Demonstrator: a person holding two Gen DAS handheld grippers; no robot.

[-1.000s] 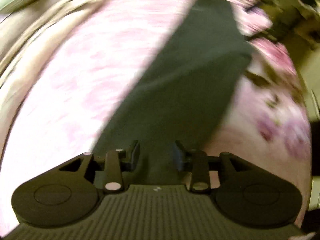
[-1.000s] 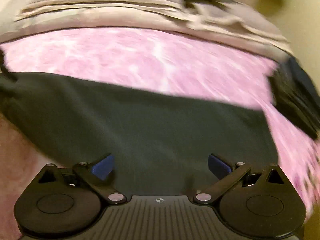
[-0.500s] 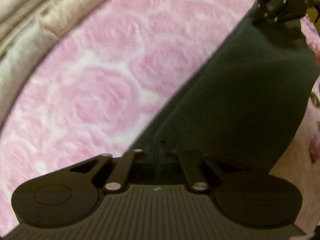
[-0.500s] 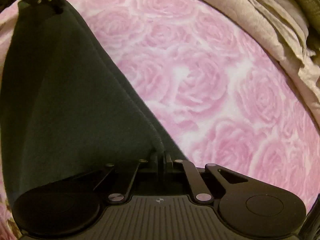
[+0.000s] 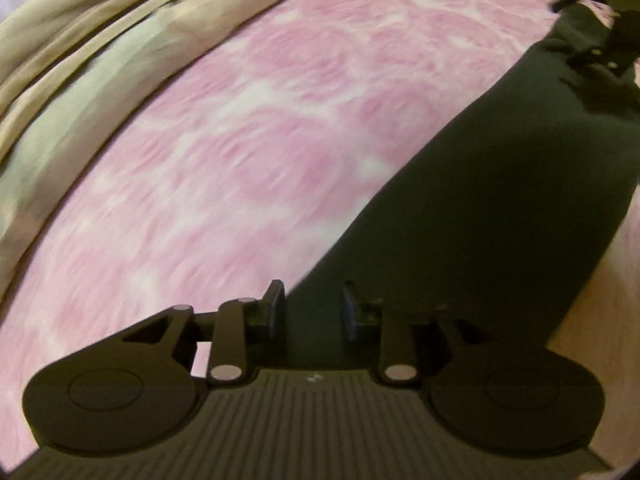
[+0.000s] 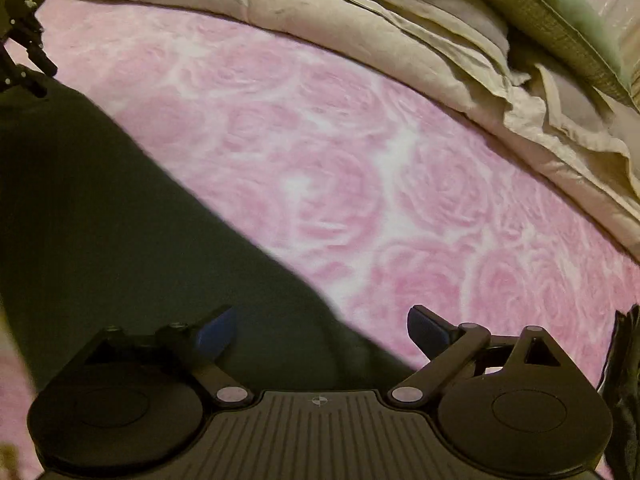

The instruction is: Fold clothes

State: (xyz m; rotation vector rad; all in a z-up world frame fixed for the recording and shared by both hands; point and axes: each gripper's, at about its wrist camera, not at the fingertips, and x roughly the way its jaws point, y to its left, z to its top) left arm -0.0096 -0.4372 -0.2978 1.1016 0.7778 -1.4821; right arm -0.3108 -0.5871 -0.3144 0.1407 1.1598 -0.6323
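A dark garment [image 5: 500, 208] lies flat on a pink rose-patterned blanket [image 5: 248, 152]. My left gripper [image 5: 312, 312] is open over the garment's near corner, its blue pads apart. The right gripper shows far away at the top right of the left wrist view [image 5: 592, 40]. In the right wrist view the same garment [image 6: 120, 240] fills the left side. My right gripper [image 6: 320, 328] is wide open over the garment's edge, holding nothing. The left gripper shows far away at the top left of the right wrist view [image 6: 20, 40].
A rumpled beige duvet [image 6: 400, 40] lies along the far side of the blanket [image 6: 360, 184], also in the left wrist view [image 5: 80, 40]. A green pillow [image 6: 560, 20] sits behind it. Another dark cloth [image 6: 624, 380] lies at the right edge.
Both grippers were shut on the dark garment's corners half a second ago. Both have opened and let go, and the garment lies flat on the blanket.
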